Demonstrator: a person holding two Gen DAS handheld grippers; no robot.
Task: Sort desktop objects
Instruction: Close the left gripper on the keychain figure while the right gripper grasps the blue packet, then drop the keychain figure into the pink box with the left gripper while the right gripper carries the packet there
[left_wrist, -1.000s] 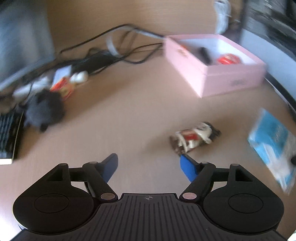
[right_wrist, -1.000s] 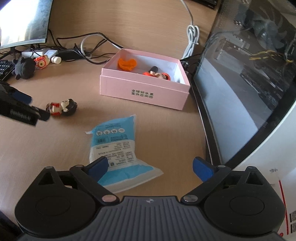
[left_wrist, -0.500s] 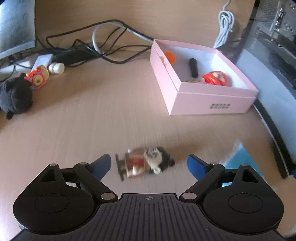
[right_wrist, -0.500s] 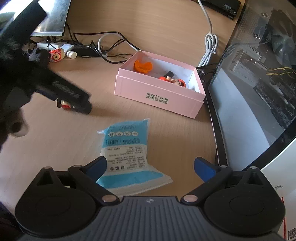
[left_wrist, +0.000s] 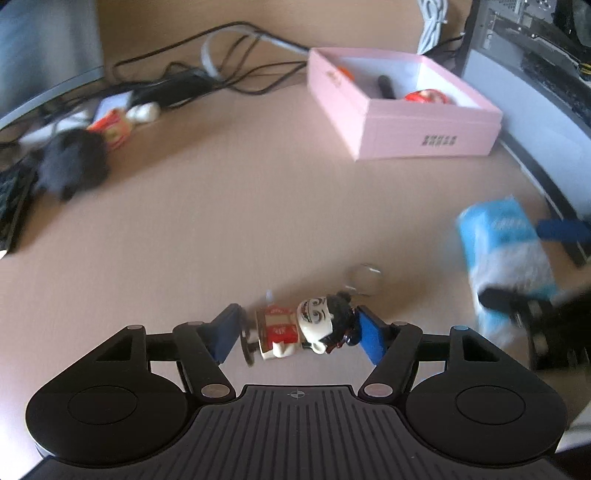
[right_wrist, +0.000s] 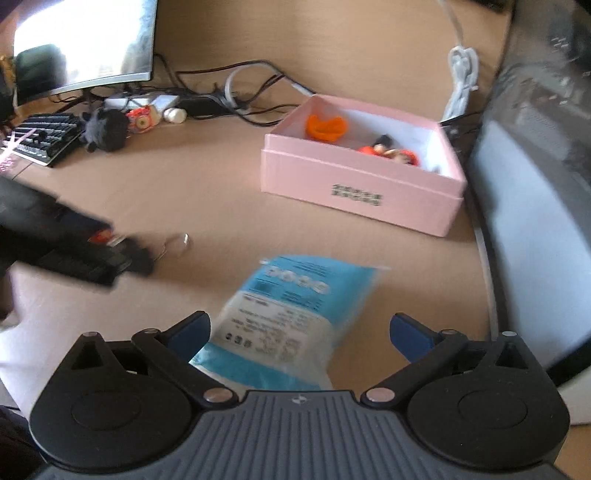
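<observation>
One pink box (right_wrist: 360, 192) is seen on one desk (right_wrist: 207, 192). One blue packet (right_wrist: 291, 314) is seen. One small doll (left_wrist: 303, 328) is seen outside the box. One black fluffy toy (right_wrist: 105, 129), one keyboard (right_wrist: 44, 138) and one screen (right_wrist: 85, 40) are seen. Two grippers, left (left_wrist: 297, 334) and right (right_wrist: 299, 332), are counted.

Bare desk (left_wrist: 240, 221) before pink box (left_wrist: 424, 136)
</observation>
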